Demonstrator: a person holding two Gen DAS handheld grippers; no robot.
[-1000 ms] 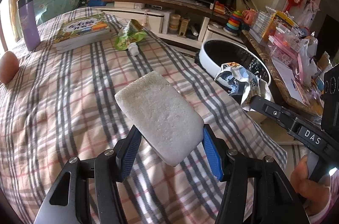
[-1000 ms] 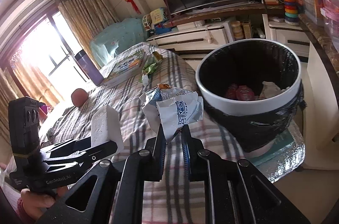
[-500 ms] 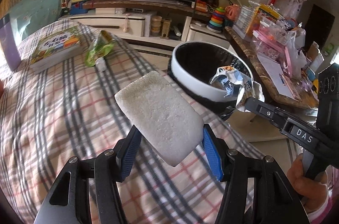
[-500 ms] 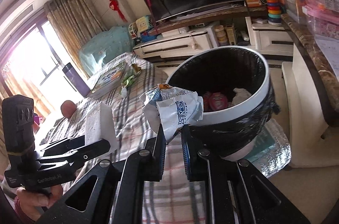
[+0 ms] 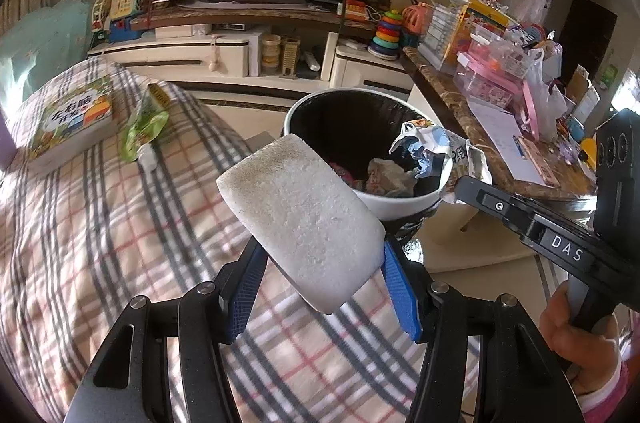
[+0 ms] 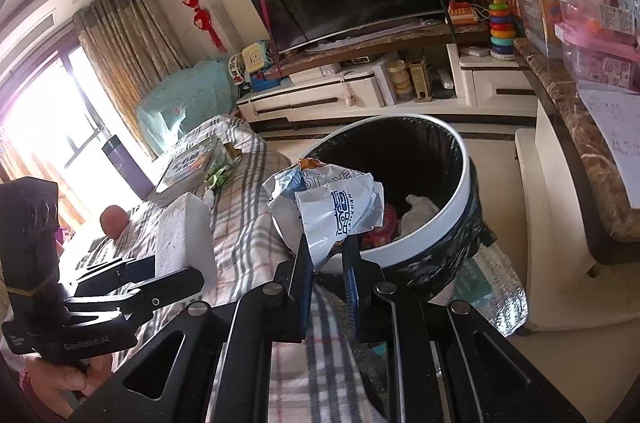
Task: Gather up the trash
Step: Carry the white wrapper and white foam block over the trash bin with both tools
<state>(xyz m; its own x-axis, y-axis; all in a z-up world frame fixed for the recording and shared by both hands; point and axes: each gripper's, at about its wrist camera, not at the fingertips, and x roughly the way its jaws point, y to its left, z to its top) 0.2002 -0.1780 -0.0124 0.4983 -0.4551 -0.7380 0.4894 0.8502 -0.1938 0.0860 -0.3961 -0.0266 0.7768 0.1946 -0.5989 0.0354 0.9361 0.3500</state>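
Observation:
My left gripper is shut on a white foam block, held above the plaid bed just short of the bin. The foam block also shows at the left of the right wrist view. A crumpled blue-and-white wrapper sits clamped in my right gripper, right at the near rim of the bin. The round white trash bin with a black liner holds some rubbish. From the left wrist view the wrapper hangs over the bin rim.
On the plaid bed lie a picture book and a green pouch. A TV cabinet stands behind the bin. A cluttered marble-topped counter runs along the right. A purple bottle stands by the window.
Both grippers have moved closer to the bin with their loads. The wrapper now reaches the bin's rim and the foam block nears its left side.

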